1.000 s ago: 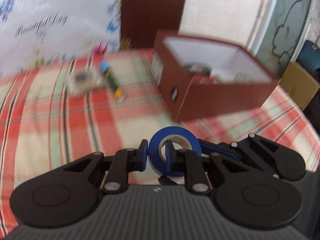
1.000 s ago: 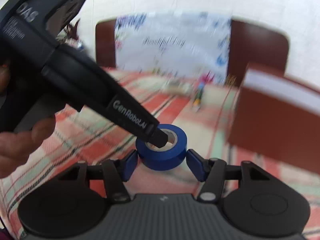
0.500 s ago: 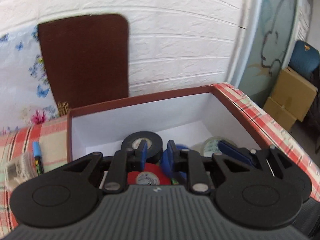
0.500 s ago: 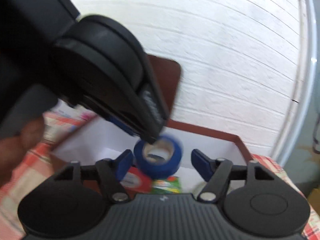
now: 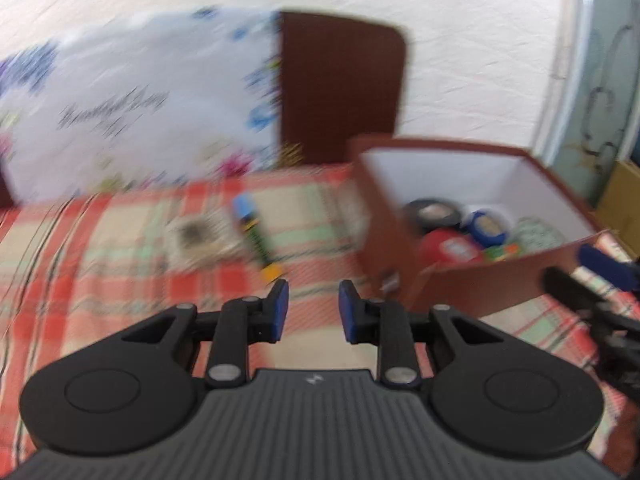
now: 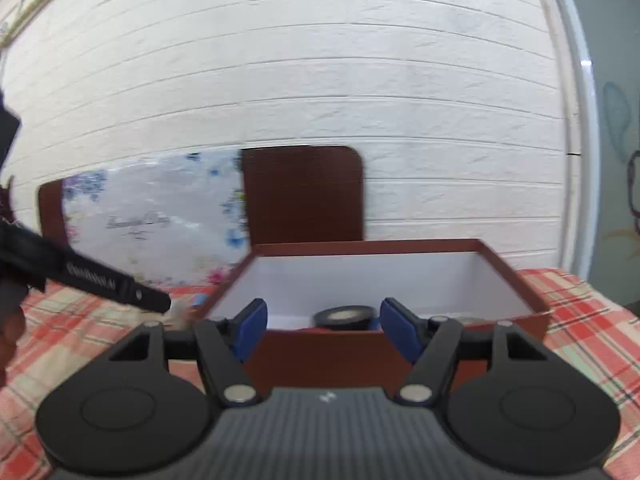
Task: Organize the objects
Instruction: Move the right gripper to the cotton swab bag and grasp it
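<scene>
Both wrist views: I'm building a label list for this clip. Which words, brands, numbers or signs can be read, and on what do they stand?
No text reads clearly.
Script line on the floral sheet: too blurred to read.
White lettering along the left tool: too blurred to read.
Label on the red tape roll in the brown box: too blurred to read.
Small white mark on the right tool: a logo, no letters.
</scene>
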`<state>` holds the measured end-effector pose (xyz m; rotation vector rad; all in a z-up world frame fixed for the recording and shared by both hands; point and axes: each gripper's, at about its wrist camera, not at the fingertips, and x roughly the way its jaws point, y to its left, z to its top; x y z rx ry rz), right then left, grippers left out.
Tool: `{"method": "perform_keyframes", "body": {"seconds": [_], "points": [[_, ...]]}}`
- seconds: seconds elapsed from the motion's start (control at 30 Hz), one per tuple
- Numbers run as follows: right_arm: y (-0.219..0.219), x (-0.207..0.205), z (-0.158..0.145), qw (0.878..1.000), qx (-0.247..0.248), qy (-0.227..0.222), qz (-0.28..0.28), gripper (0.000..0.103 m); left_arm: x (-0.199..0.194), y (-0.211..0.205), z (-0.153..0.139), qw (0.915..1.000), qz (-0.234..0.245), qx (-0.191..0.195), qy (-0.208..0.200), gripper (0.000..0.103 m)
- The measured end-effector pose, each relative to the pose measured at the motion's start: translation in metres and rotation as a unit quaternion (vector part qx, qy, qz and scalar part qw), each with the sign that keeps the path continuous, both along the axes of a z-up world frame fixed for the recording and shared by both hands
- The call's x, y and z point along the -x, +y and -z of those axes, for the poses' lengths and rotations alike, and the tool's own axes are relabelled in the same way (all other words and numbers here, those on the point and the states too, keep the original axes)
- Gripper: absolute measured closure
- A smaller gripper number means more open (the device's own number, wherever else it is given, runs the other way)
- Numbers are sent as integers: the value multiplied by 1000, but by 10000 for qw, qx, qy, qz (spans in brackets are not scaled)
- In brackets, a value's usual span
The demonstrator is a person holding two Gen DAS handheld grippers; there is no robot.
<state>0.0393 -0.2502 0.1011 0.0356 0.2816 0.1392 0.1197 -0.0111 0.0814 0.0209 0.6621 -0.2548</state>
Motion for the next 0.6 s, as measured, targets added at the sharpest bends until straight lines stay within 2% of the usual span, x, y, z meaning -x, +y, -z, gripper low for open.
{"method": "perform_keyframes", "body": {"seconds": [0.1,0.27,0.33,0.37,0.43,0.5,0.6], "points": [[35,0,0,9979,102,300,-560,38,-7,46,32,9968,-650,-133,439,74],[104,-11,19,9851,504,895,-1377,41,-13,114,68,9843,-1614,-505,500,69],[124,-26,24,9808,548,1076,-1529,41,-7,132,74,9848,-1688,-330,226,60],[134,-34,26,9793,544,1159,-1567,41,-3,134,76,9848,-1681,-438,50,52],[150,-62,28,9784,506,1265,-1554,41,10,131,87,9823,-1706,-634,-434,41],[164,-93,28,9782,389,1353,-1525,41,11,134,87,9846,-1613,-443,-507,42],[182,-143,29,9808,254,1375,-1360,34,11,142,86,9851,-1626,-224,-520,42]]}}
